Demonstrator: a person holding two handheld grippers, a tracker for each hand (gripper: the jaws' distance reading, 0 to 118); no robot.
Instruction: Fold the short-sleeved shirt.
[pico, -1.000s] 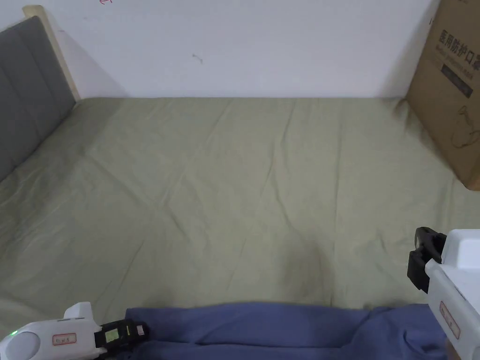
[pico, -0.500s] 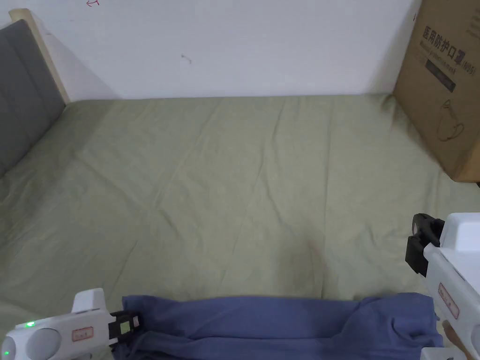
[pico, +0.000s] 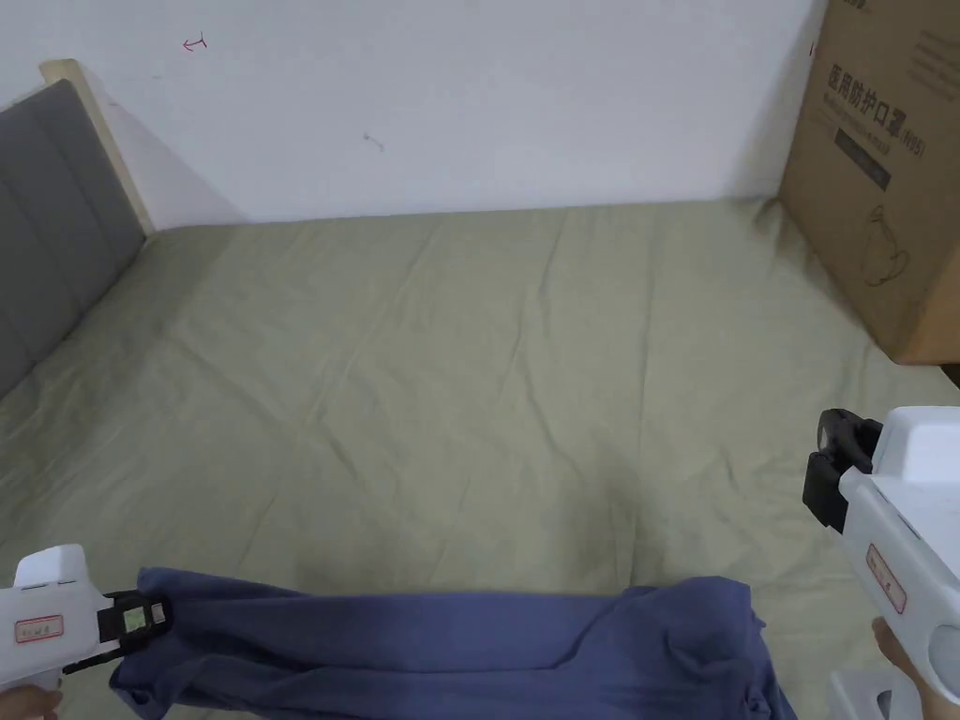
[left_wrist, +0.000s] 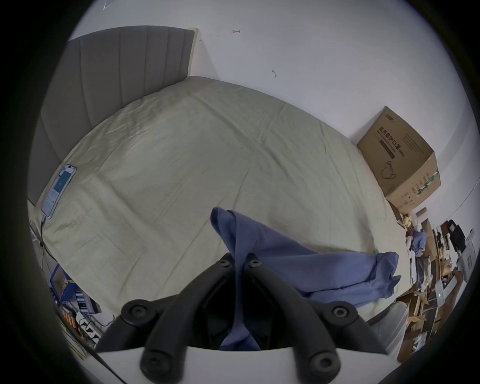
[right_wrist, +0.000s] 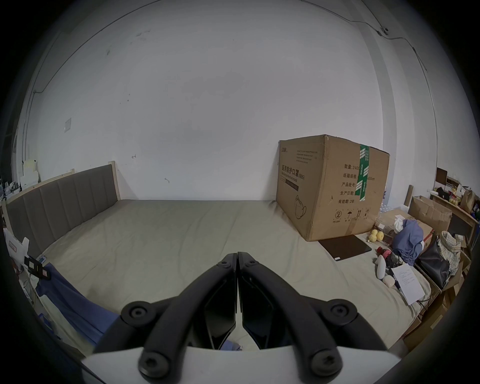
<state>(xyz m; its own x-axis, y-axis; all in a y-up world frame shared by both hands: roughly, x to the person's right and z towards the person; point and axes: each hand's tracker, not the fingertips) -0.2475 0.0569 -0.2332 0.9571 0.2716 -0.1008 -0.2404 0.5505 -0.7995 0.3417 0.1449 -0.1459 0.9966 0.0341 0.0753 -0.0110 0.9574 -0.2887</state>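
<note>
A blue short-sleeved shirt (pico: 450, 647) lies bunched in a long strip along the near edge of the bed. My left gripper (pico: 141, 619) is shut on the shirt's left end; in the left gripper view the jaws (left_wrist: 239, 262) pinch a fold of the blue shirt (left_wrist: 311, 270), which trails off to the right. My right gripper (pico: 830, 469) hovers above the bed, beyond the shirt's right end and apart from it. In the right gripper view its jaws (right_wrist: 237, 257) are pressed together with nothing between them, and the shirt (right_wrist: 75, 306) lies low at the left.
The green bed sheet (pico: 469, 375) stretches to the white wall. A large cardboard box (pico: 891, 178) stands at the back right, a grey headboard (pico: 56, 216) at the left. A phone (left_wrist: 58, 189) lies near the headboard. A dark flat pad (right_wrist: 344, 246) and clutter lie beside the box.
My left gripper has moved left, dragging the shirt's end with it, so the shirt has slid left and stretched out. The right gripper stays shut and has hardly moved. The head camera has shifted.
</note>
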